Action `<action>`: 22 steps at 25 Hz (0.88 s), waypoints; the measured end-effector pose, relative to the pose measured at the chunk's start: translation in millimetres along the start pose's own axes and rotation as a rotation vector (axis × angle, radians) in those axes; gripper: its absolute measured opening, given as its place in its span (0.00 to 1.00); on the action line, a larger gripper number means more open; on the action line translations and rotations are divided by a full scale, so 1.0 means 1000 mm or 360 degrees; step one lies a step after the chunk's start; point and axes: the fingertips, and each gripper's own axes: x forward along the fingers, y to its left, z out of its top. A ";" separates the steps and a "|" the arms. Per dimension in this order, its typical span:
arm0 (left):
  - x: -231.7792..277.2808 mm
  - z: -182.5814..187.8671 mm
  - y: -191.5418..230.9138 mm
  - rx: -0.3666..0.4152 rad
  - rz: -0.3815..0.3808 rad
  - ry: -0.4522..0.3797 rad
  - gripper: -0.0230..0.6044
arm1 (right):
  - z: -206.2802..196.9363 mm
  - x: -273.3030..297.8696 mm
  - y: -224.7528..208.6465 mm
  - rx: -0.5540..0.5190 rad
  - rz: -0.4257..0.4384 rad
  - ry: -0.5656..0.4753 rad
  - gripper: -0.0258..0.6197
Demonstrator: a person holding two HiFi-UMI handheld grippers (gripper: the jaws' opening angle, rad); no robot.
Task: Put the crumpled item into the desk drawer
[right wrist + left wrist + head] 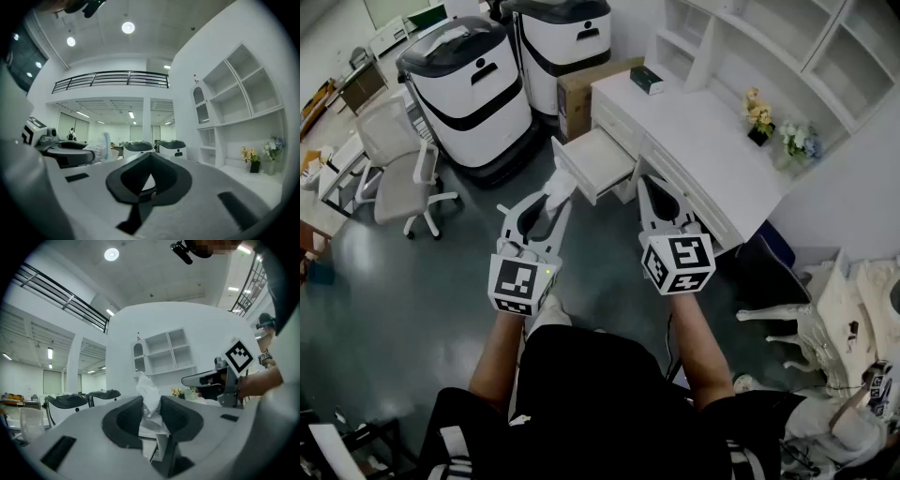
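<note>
While left gripper (553, 201) pinches crumpled paper (562, 184) near drawer (602, 159) front, early release risks dropping it outside; right gripper (647, 185) jaws together, empty.

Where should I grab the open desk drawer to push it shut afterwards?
Take the drawer by the top edge of its front panel, coming from above on your side. It stands pulled out, so that thin edge is exposed, and no handle shows. Use the empty right gripper; the left gripper holds the crumpled paper.
</note>
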 end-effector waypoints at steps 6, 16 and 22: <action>-0.002 0.002 -0.009 0.0003 -0.0014 0.0004 0.21 | 0.000 -0.009 0.000 0.0055 0.0024 -0.0018 0.03; 0.000 0.000 -0.021 -0.0001 -0.0043 0.0002 0.21 | -0.012 -0.018 0.000 0.0062 0.0036 0.0013 0.03; 0.012 -0.005 -0.017 -0.0028 -0.0045 0.0006 0.21 | -0.015 -0.009 -0.006 0.0061 0.0043 0.0026 0.03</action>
